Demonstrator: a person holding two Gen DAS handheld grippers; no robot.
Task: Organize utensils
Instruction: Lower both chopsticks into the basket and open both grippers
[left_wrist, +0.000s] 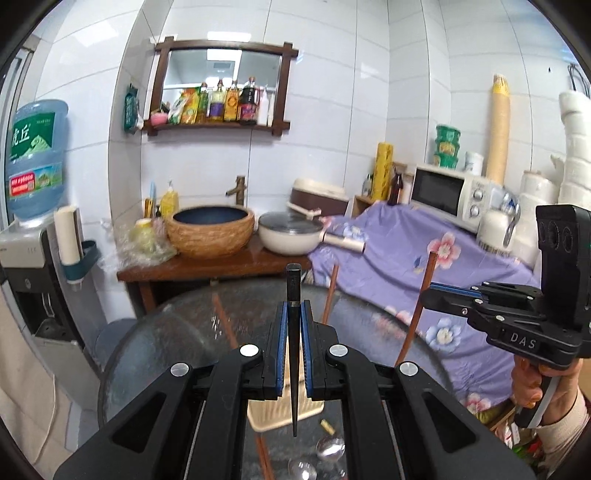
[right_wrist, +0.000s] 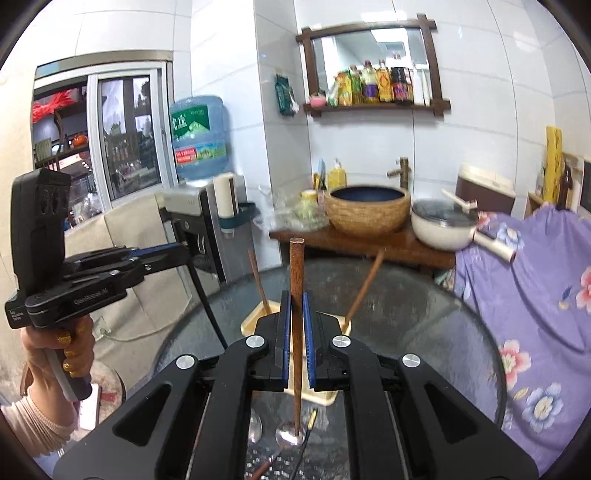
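Note:
My left gripper is shut on a black chopstick, held upright above the round glass table. My right gripper is shut on a brown wooden chopstick, also upright. Each gripper shows in the other's view: the right one holding the brown chopstick, the left one holding the black chopstick. A cream utensil holder stands on the table below both grippers, with two brown chopsticks leaning in it. Spoons and other utensils lie on the glass near me.
Behind the table stands a wooden counter with a woven basin and a white pan. A floral purple cloth covers furniture on the right, under a microwave. A water dispenser stands at left.

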